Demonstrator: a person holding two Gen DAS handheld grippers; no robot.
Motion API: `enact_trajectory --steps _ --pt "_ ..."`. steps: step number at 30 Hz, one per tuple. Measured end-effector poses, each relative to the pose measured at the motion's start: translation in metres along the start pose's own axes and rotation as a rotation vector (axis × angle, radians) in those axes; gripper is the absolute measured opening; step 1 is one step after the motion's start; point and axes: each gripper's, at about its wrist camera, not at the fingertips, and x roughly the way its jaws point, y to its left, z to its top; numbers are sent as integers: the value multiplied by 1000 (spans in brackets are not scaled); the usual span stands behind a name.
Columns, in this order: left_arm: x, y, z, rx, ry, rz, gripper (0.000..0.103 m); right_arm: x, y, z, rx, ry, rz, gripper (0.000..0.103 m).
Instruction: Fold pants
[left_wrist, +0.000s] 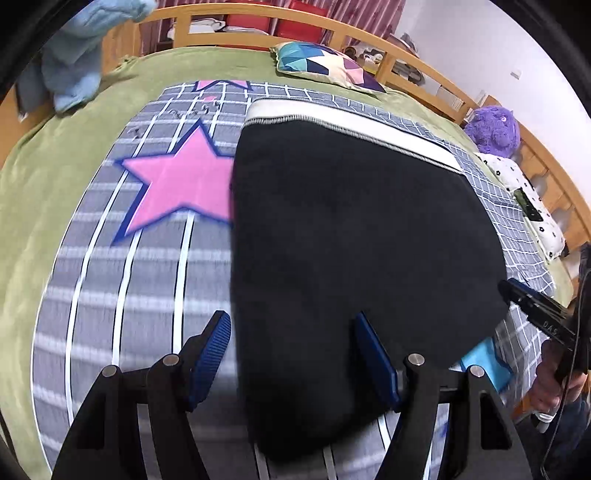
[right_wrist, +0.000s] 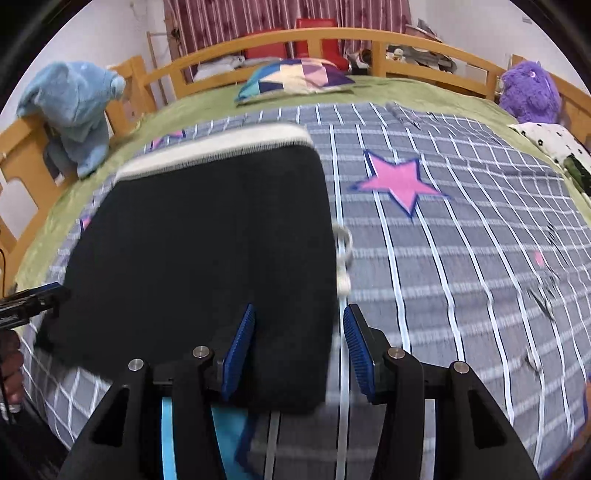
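Observation:
The black pants lie folded flat on the grey checked blanket, white waistband at the far end. In the right wrist view the pants fill the left middle, with a white drawstring poking out at the right edge. My left gripper is open, its jaws straddling the pants' near left edge. My right gripper is open, its jaws straddling the near right edge. The right gripper's tip also shows in the left wrist view.
A patterned pillow lies at the head of the bed. A blue plush sits on the left rail, a purple plush at the right. A white dotted pillow lies at the right edge. Wooden bed rail surrounds the green sheet.

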Motion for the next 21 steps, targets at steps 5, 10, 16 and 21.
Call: enact_trajectory --steps 5,10,16,21 --pt "-16 -12 -28 45 5 73 68 -17 10 -22 -26 38 -39 46" --pt "-70 -33 -29 65 -68 124 67 -65 33 -15 -20 -42 -36 48" --pt "-132 -52 -22 32 -166 137 72 -138 65 3 -20 -138 -31 62" --pt "-169 -71 -25 42 -243 157 79 -179 71 7 7 -178 -22 62"
